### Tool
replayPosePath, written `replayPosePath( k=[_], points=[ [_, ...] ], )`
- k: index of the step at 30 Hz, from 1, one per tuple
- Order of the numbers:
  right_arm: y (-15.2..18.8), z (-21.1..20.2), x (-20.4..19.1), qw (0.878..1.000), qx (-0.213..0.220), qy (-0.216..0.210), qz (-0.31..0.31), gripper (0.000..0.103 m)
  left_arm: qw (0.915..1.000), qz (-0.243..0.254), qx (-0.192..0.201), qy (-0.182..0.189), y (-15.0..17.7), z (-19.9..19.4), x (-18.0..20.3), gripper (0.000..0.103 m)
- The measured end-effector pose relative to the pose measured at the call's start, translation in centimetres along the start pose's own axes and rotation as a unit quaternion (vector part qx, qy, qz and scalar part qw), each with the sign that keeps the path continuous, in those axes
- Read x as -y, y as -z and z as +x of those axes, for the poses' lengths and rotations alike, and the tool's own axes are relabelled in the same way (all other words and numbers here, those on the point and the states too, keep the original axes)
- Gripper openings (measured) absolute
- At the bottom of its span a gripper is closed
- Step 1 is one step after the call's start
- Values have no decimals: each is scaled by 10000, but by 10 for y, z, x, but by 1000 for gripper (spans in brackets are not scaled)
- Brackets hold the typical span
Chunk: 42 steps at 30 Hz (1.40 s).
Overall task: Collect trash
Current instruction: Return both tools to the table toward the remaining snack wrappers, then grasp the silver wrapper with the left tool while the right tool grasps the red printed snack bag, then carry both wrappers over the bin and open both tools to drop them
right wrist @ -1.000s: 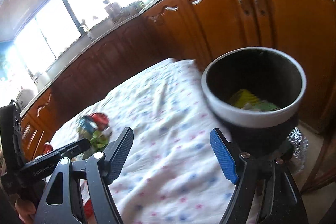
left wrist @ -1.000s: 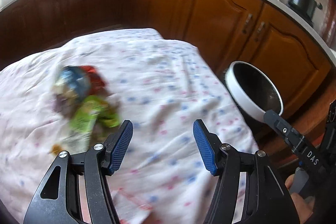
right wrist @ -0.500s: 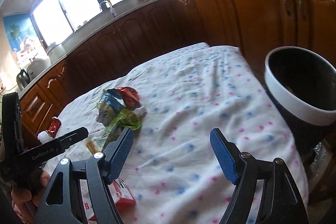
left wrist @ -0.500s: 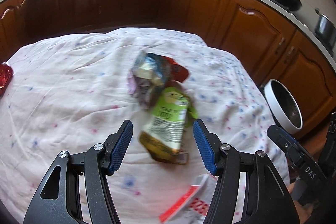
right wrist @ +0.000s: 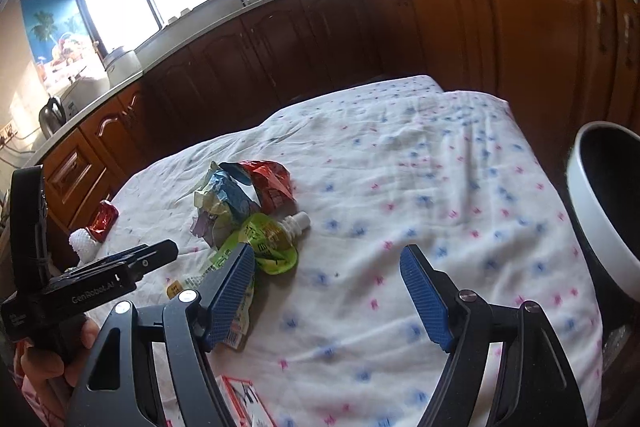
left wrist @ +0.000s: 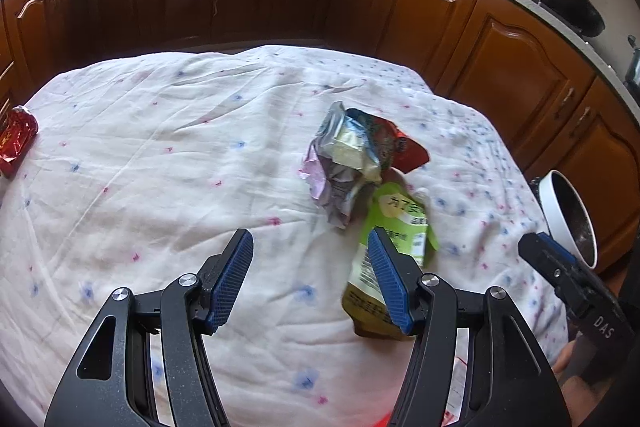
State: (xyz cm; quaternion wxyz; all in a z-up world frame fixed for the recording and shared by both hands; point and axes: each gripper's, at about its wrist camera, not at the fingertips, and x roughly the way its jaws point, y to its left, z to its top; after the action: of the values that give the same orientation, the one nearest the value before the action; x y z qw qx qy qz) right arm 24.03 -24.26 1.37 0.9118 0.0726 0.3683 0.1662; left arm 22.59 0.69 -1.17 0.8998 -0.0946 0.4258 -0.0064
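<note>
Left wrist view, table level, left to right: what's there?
Red foil wrapper → crumpled wrapper pile → green spouted pouch → white-rimmed trash bin. Both grippers open, holding nothing.

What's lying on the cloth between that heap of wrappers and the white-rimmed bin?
Nothing: in the right wrist view, only bare dotted cloth lies between the wrapper heap and the bin.

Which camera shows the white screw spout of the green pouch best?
The right wrist view: the spout lies fully visible there, beside the green pouch. In the left wrist view only its pale tip shows.
</note>
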Motion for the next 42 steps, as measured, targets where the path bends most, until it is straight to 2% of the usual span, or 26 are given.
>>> replayPosePath(
  k=[10, 13, 21, 23, 26, 28, 29, 31, 32, 34, 36, 42],
  points=[
    [-21, 39, -13, 9989, -215, -264, -322, 76, 9999, 138, -90, 35, -16, 26, -1, 61],
    [-28, 51, -16, 9983, -293, -348, -367, 67, 9998, 118, -122, 55, -24, 33, -3, 61],
    [-42, 84, -32, 9959, -461, -542, -555, 58, 9996, 142, -241, 38, -38, 56, -3, 61],
    [-43, 92, -35, 9952, -501, -580, -607, 53, 9994, 135, -290, 86, -40, 62, -4, 61],
    [-44, 102, -37, 9947, -563, -551, -664, 39, 9993, 148, -316, 157, -43, 66, -5, 61],
    [-43, 106, -37, 9944, -601, -532, -684, 13, 9992, 192, -301, 191, -44, 67, -4, 59],
    [-42, 108, -37, 9944, -616, -488, -711, 8, 9991, 217, -297, 214, -45, 68, -3, 57],
    [-41, 107, -36, 9947, -580, -418, -740, 2, 9988, 259, -315, 282, -45, 69, -2, 40],
    [-40, 106, -35, 9949, -572, -414, -726, 1, 9985, 279, -325, 332, -46, 69, -1, 34],
    [-40, 103, -33, 9953, -553, -379, -701, 0, 9980, 353, -324, 410, -46, 68, 3, 14],
    [-41, 100, -30, 9957, -522, -380, -670, 0, 9981, 403, -291, 371, -45, 66, 5, 7],
    [-41, 82, -20, 9976, -354, -301, -506, 0, 9986, 370, -145, 356, -44, 57, 1, 3]
  ],
)
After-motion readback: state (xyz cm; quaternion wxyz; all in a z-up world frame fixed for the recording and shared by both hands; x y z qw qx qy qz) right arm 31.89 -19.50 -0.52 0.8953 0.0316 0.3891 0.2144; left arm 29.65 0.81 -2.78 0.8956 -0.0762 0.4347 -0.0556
